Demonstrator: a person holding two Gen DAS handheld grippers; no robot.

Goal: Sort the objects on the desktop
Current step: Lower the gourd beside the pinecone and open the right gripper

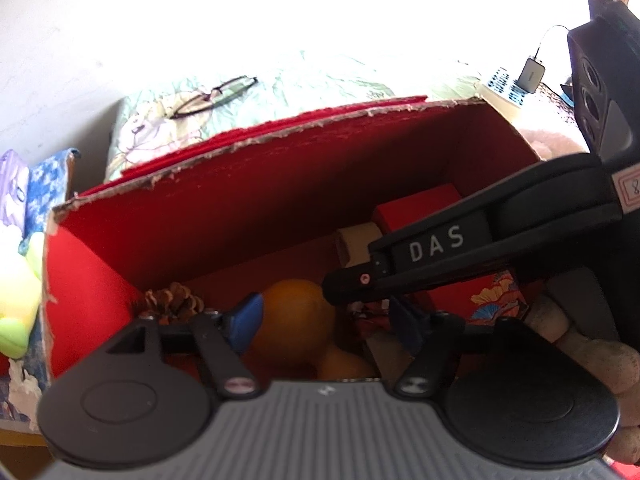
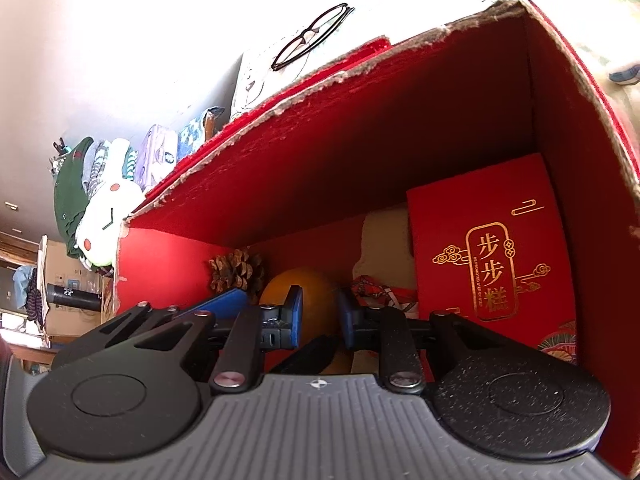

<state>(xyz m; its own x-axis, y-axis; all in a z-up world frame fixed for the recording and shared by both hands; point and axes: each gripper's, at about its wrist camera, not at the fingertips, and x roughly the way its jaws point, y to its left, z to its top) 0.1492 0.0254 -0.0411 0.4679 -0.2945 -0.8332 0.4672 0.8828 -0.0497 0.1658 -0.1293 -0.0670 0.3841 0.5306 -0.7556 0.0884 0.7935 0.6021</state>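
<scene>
Sorting looked mostly done: the torn red cardboard box (image 2: 360, 152) already held a red gift packet (image 2: 488, 240), an orange (image 1: 298, 312), and a pine cone (image 2: 236, 270). Both grippers hung over the orange, left gripper (image 1: 324, 322) wide open and empty, right gripper (image 2: 320, 316) parted around it, contact unclear. Eyeglasses (image 1: 216, 96) sat outside, probably left to sort.

both claws (image 1: 324, 320) (image 2: 319, 316) parted, side by side

Box (image 2: 400, 128) open above; orange (image 2: 298, 292) (central) blocks floor.
</scene>
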